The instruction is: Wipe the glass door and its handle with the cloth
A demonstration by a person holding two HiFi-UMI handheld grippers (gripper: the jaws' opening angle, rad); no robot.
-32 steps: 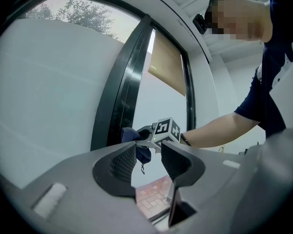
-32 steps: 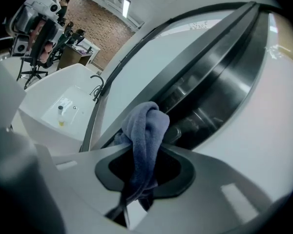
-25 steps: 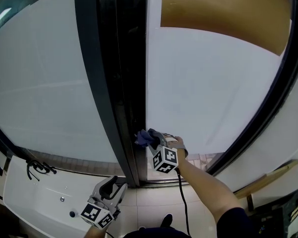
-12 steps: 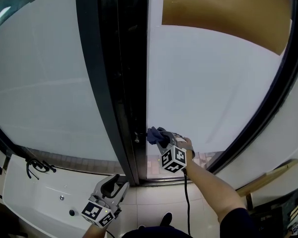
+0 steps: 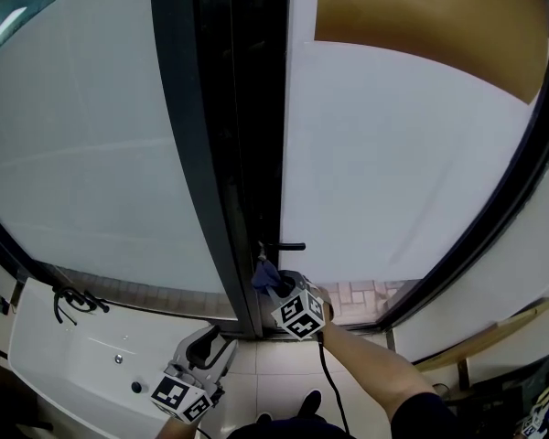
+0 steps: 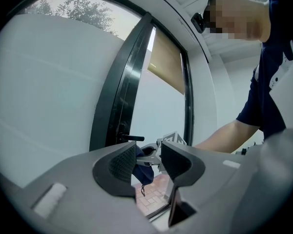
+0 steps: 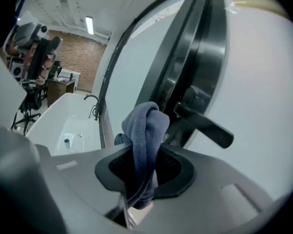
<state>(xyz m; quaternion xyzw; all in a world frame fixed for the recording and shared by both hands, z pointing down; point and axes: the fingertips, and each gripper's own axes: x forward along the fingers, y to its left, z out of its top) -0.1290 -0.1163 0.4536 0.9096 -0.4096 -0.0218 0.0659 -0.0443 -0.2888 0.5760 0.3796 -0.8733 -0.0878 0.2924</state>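
The right gripper [image 5: 273, 287] holds the cloth [image 5: 263, 274] just beside the handle [image 5: 289, 246].

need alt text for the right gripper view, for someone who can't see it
The right gripper is shut on a bunched blue-grey cloth, raised close to the black lever handle of the frosted glass door. Behind, at left, a white basin with a dark tap stands against the wall.
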